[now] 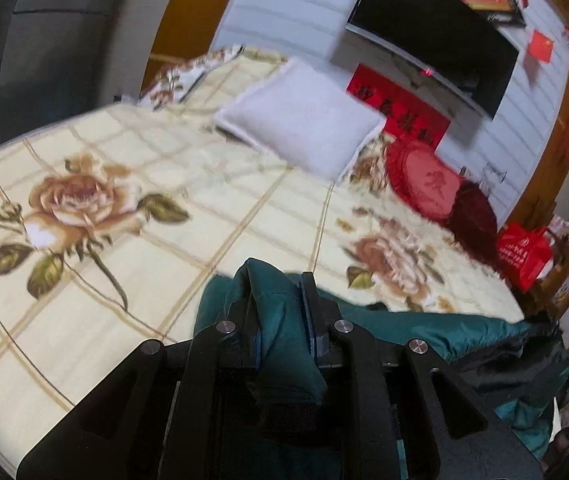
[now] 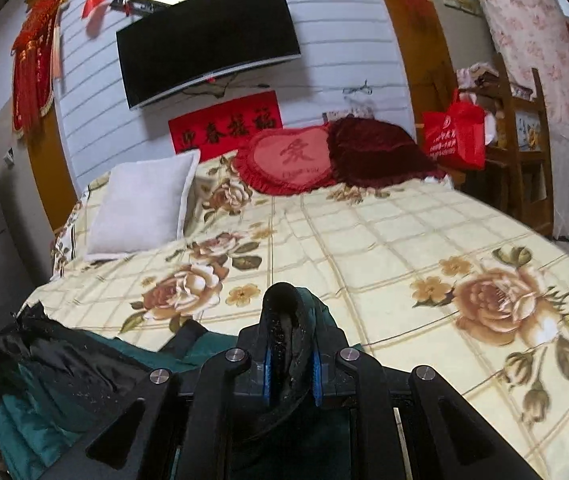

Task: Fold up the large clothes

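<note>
Left wrist: left hand-held gripper (image 1: pixel 280 300) pinching teal jacket (image 1: pixel 284 344); right hand-held gripper (image 2: pixel 290 320) likewise.

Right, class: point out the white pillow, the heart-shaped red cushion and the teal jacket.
white pillow (image 2: pixel 140 204): right wrist view, middle of its face.
heart-shaped red cushion (image 2: pixel 290 160): right wrist view, pink centre panel.
teal jacket (image 1: pixel 284 316): left wrist view, fold between the gripper's fingers.
</note>
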